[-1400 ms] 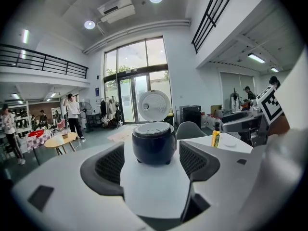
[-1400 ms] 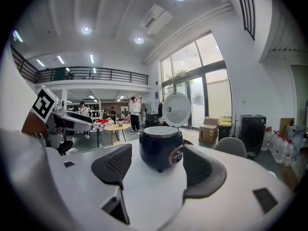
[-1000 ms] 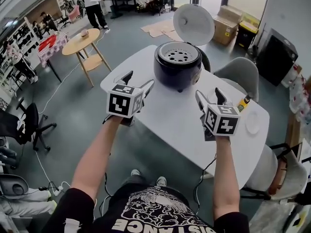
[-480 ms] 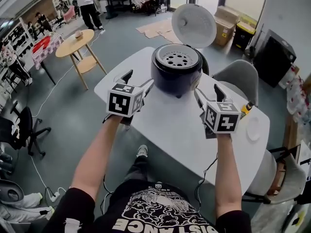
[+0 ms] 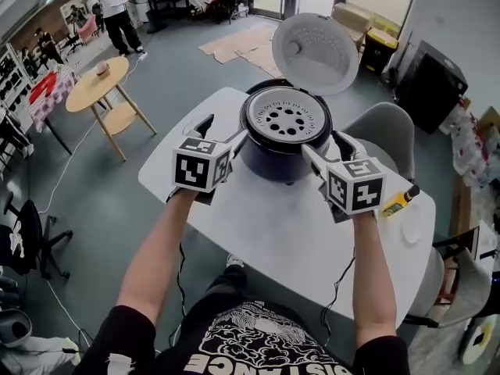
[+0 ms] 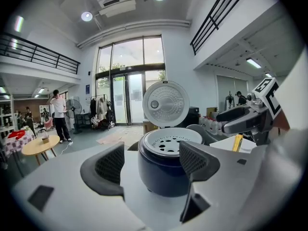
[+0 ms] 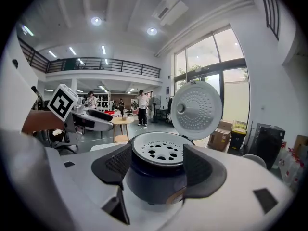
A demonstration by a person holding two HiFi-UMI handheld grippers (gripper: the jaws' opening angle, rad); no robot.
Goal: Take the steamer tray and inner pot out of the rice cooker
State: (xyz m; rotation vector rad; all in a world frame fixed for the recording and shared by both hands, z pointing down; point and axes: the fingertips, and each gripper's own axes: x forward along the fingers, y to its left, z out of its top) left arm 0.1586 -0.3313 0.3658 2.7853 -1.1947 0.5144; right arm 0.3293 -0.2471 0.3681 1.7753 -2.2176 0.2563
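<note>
Sitting in the open-lidded rice cooker [image 5: 284, 141] near the tabletop's [image 5: 266, 221] far edge, the steamer tray [image 5: 285, 119] looks light and stiff, best taken by its rim. The left gripper [image 5: 223, 131] and the right gripper [image 5: 330, 148] flank it, jaws apart, empty.

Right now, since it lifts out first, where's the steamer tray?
Head view, centre: the steamer tray sits in the open rice cooker's mouth, between the left gripper and right gripper.

Rice cooker [image 7: 156, 184] (lid [image 7: 196, 110] up) beyond fingers [image 7: 206, 171]
</note>
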